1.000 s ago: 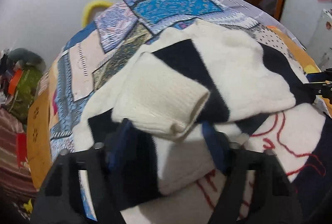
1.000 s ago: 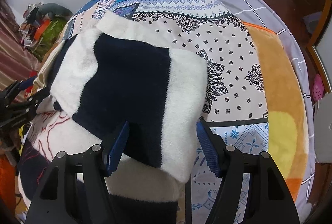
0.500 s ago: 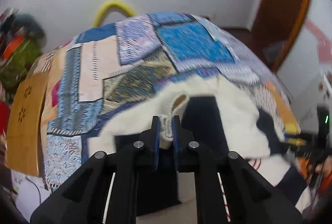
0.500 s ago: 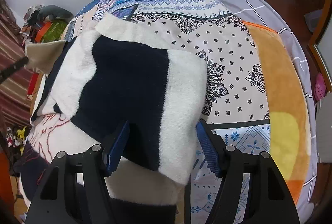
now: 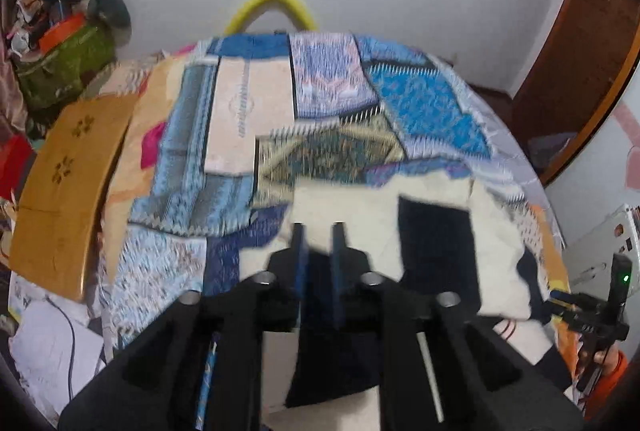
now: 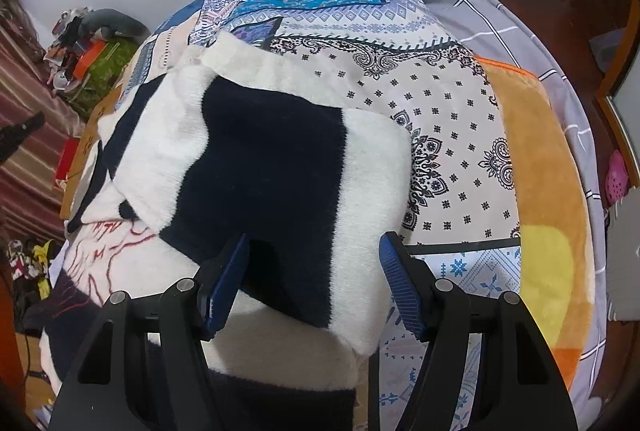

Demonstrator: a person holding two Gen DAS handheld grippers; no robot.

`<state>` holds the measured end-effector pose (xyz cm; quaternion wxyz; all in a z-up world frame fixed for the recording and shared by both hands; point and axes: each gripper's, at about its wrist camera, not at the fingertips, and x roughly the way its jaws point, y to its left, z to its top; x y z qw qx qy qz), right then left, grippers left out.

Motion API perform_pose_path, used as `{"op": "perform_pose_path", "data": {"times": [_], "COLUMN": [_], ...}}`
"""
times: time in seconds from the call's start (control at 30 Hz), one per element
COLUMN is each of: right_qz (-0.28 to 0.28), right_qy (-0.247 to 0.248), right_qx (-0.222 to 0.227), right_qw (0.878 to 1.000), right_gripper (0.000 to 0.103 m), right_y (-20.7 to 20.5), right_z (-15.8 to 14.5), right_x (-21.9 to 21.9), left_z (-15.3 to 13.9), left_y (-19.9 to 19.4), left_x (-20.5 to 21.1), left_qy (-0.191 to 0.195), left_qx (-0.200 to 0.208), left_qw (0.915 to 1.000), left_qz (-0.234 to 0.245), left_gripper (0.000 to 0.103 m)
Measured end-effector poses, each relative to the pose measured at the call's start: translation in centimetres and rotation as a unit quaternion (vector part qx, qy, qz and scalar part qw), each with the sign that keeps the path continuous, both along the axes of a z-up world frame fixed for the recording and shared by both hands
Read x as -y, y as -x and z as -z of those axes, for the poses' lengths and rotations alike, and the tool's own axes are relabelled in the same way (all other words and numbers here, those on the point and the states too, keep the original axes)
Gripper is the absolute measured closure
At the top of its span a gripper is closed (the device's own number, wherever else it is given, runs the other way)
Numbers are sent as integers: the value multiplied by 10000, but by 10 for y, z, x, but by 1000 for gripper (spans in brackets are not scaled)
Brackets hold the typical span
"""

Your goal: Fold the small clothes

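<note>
Fluffy cream-and-navy block-patterned sweater (image 6: pixel 276 167) with red stitched lines lies folded on patchwork-print bedspread (image 6: pixel 452 159), pile soft, edges rounded. Right gripper (image 6: pixel 314 285) holds its blue ribbed pads apart, straddling the folded navy-and-cream corner, pads not pressing it, same as before. Left gripper (image 5: pixel 318 255), blurred, has just been reopening slightly: pads a narrow gap apart, nothing between them; the cream cuff it pinched half a second ago is released. Sweater lies just beyond and under its fingertips. Orange fleece blanket (image 6: pixel 536 167) borders the bedspread.
</note>
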<state>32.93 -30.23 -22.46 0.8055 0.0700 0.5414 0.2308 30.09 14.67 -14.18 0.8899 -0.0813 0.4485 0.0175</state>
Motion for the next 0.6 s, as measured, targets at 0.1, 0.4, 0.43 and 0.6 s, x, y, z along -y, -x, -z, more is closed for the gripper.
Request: {"op": "perform_pose_path", "data": {"times": [0.1, 0.4, 0.43, 0.6], "right_qz": [-19, -114, -116, -108], "right_qy": [41, 118, 113, 99], "right_qx": [2, 72, 67, 42], "right_qw": [10000, 9998, 9998, 9999], "right_gripper": [39, 39, 39, 39], "right_y": [-1, -1, -1, -2], "right_z": [-1, -3, -2, 1], "right_x": [-3, -11, -11, -12], "left_z": [18, 69, 73, 92], "left_y": [0, -23, -26, -40], "left_x": [0, -1, -2, 2], "left_qy": [116, 1107, 1220, 1512], "left_qx": [-155, -749, -792, -953], "left_qw": [9998, 9907, 9890, 9835], "left_qz": [-42, -244, -266, -278], "left_gripper": [59, 54, 54, 54]}}
